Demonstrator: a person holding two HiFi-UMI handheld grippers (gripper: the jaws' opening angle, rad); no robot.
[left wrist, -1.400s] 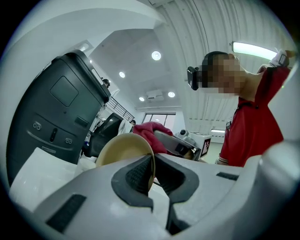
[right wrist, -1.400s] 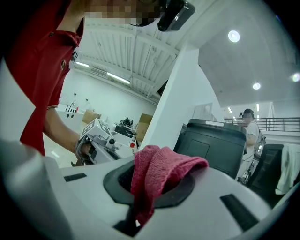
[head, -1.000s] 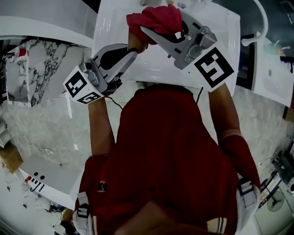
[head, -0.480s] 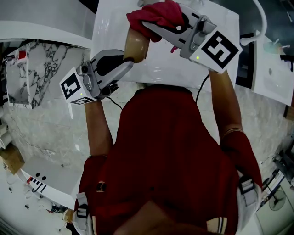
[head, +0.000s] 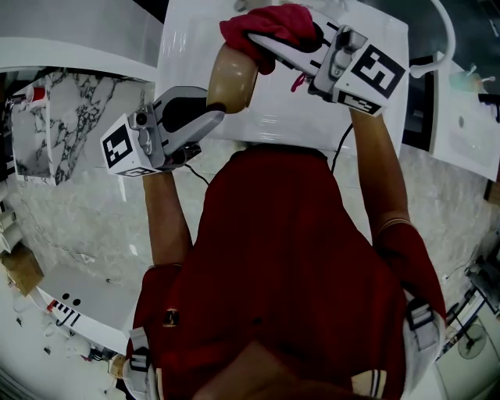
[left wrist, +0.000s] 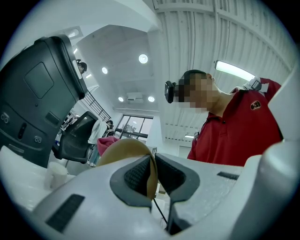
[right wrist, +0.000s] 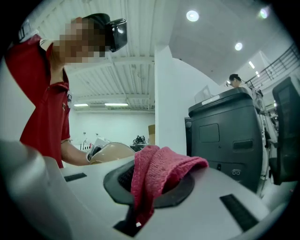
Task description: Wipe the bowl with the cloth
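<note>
In the head view a tan bowl (head: 232,78) is held up over the white table, tilted on its side. My left gripper (head: 212,109) is shut on its rim; in the left gripper view the thin rim (left wrist: 151,174) sits pinched between the dark pads. A red cloth (head: 267,23) lies bunched against the bowl's top edge, with my right gripper (head: 273,43) shut on it. The right gripper view shows the cloth (right wrist: 157,171) draped out of the jaws, with the bowl (right wrist: 112,152) just behind it to the left.
Below both grippers is a white table (head: 289,117). A marble-patterned surface (head: 55,125) lies to the left and a white basin with a curved tap (head: 441,47) to the right. Large dark machines (left wrist: 35,93) (right wrist: 225,136) stand around.
The bowl has come up and shows more fully under the cloth. The right gripper has swung up and to the right; the left gripper has shifted slightly left.
</note>
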